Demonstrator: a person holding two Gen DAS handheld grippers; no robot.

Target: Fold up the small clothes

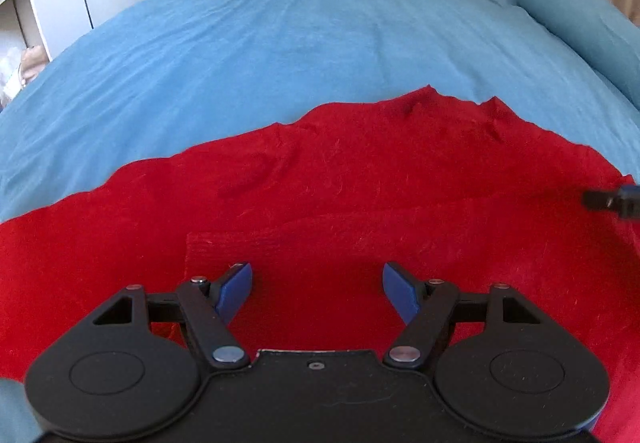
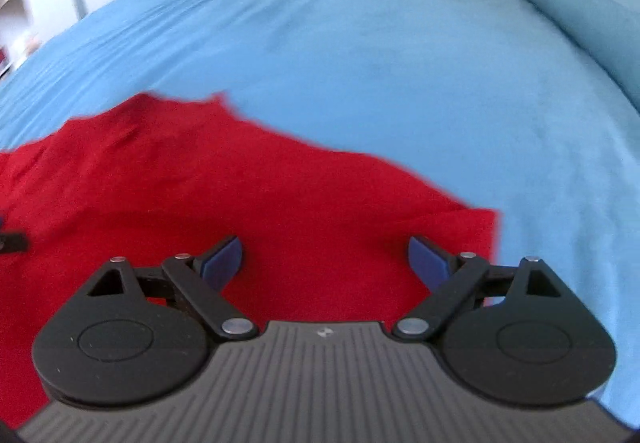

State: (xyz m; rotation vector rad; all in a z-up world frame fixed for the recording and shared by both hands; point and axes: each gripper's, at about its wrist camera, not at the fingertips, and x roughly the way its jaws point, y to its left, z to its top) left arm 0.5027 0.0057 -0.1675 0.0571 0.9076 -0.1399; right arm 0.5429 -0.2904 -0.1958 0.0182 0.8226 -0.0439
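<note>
On the bed's wide blue cotton sheet [image 1: 320,43] the fuzzy red knitted garment [image 1: 360,183] lies spread flat, my left tongs [image 1: 316,291] and right tongs [image 2: 324,263] both gaping wide and empty above its near side, so next I'd pinch an edge to begin folding.

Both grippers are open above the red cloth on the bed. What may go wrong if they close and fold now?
1. The red garment has wrinkles near its far edge, so a fold made now may come out uneven.
2. The right gripper is over the garment's right edge, the left gripper well inside; the grasps may be unequal and skew the fold.
3. Closing low may also pinch the blue sheet beneath.
</note>
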